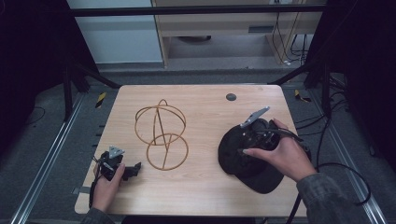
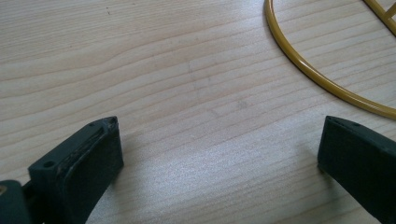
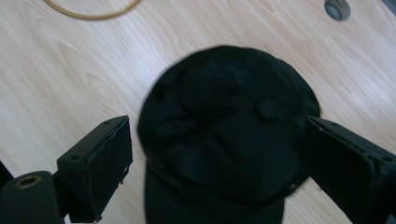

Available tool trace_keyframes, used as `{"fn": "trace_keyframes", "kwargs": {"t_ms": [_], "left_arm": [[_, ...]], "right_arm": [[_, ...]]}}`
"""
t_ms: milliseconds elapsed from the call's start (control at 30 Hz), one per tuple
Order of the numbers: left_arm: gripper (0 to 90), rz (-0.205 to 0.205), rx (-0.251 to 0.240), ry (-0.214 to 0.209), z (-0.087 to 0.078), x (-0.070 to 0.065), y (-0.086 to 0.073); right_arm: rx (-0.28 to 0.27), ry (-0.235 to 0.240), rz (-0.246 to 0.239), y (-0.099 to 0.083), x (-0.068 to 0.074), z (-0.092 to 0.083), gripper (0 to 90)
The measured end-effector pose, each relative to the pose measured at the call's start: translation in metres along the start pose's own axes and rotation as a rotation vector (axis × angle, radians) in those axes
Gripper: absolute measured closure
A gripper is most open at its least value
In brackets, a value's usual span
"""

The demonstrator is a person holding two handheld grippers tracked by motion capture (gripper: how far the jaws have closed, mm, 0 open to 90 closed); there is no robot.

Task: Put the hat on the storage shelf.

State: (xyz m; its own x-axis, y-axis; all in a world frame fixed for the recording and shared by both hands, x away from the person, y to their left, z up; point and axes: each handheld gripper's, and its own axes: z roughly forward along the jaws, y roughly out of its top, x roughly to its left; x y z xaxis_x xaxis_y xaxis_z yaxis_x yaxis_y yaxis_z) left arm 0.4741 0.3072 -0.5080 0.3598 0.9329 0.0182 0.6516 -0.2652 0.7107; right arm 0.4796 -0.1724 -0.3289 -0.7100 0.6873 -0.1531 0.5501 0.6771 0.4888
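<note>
Right tongs spread wide over black cap, brim cut off, left tongs gaping above bare table.

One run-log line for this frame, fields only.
left gripper: open, over bare table | right gripper: open, above black cap | gold wire stand: untouched

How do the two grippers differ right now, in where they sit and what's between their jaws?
The right gripper hangs over the black cap, its jaws straddling the crown; the left gripper has only bare table between its jaws. In the high view the right gripper is at the table's right side, the left gripper near the front left, beside the wire stand. Both are wide open and hold nothing.
</note>
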Motion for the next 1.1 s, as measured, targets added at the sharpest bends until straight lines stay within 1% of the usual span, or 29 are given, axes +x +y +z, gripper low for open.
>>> {"fn": "trace_keyframes", "kwargs": {"t_ms": [33, 67, 133, 233, 300, 333, 400, 433, 500, 567, 633, 667, 733, 867, 967, 1000, 1033, 1067, 1100], "left_arm": [[0.0, -0.002, 0.001, 0.002, 0.0, 0.0, 0.0], [0.0, -0.002, 0.001, 0.002, 0.0, 0.0, 0.0], [0.0, -0.002, 0.003, 0.003, 0.0, 0.0, 0.0], [0.0, -0.003, 0.003, 0.005, 0.0, -0.001, 0.0], [0.0, -0.003, 0.003, 0.005, 0.0, -0.002, 0.0], [0.0, -0.003, 0.0, 0.004, 0.0, -0.002, 0.0], [0.0, -0.003, 0.001, 0.004, 0.0, -0.002, 0.0], [0.0, -0.002, 0.003, 0.004, 0.0, -0.002, 0.0], [0.0, -0.002, 0.004, 0.004, 0.0, -0.002, 0.0], [0.0, -0.002, 0.001, 0.002, 0.0, -0.002, 0.0], [0.0, 0.0, 0.003, 0.002, 0.0, -0.002, 0.0], [0.0, 0.0, 0.003, 0.002, 0.0, -0.003, 0.0], [0.0, 0.002, 0.003, 0.001, 0.0, -0.003, 0.001], [0.0, 0.005, 0.003, 0.0, 0.0, -0.003, 0.001], [0.0, 0.007, 0.004, -0.004, 0.0, -0.003, 0.001], [0.0, 0.007, 0.004, -0.005, 0.0, -0.003, 0.001], [0.0, 0.008, 0.004, -0.005, 0.0, -0.003, 0.001], [0.0, 0.008, 0.004, -0.005, 0.0, -0.003, 0.001], [0.0, 0.009, 0.004, -0.006, 0.0, -0.003, 0.001]], "right_arm": [[0.019, 0.018, 0.006, 0.0, -0.009, 0.002, 9.7], [0.033, 0.024, 0.0, 0.0, -0.014, 0.003, 10.1], [0.056, 0.015, -0.011, 0.001, -0.02, 0.004, 10.8], [0.093, 0.031, -0.002, 0.006, -0.031, 0.007, 11.4], [0.114, 0.026, -0.002, 0.01, -0.036, 0.009, 12.4], [0.124, 0.025, -0.01, 0.014, -0.039, 0.009, 12.6], [0.129, 0.016, -0.015, 0.015, -0.04, 0.009, 13.6], [0.144, 0.014, -0.019, 0.021, -0.043, 0.009, 15.5], [0.148, 0.03, -0.017, 0.025, -0.047, 0.01, 18.0], [0.161, 0.041, -0.026, 0.03, -0.049, 0.013, 18.4], [0.179, 0.057, -0.017, 0.033, -0.049, 0.019, 18.3], [0.186, 0.064, -0.033, 0.035, -0.049, 0.023, 18.3], [0.215, 0.072, -0.038, 0.037, -0.046, 0.032, 15.8], [0.252, 0.086, -0.009, 0.037, -0.042, 0.05, 11.1], [0.277, 0.077, 0.004, 0.038, -0.039, 0.06, 9.8], [0.288, 0.073, 0.019, 0.038, -0.038, 0.063, 9.8], [0.285, 0.073, -0.009, 0.037, -0.039, 0.066, 9.8], [0.299, 0.067, 0.009, 0.038, -0.039, 0.067, 9.8], [0.297, 0.062, 0.008, 0.037, -0.039, 0.068, 9.9]]}}
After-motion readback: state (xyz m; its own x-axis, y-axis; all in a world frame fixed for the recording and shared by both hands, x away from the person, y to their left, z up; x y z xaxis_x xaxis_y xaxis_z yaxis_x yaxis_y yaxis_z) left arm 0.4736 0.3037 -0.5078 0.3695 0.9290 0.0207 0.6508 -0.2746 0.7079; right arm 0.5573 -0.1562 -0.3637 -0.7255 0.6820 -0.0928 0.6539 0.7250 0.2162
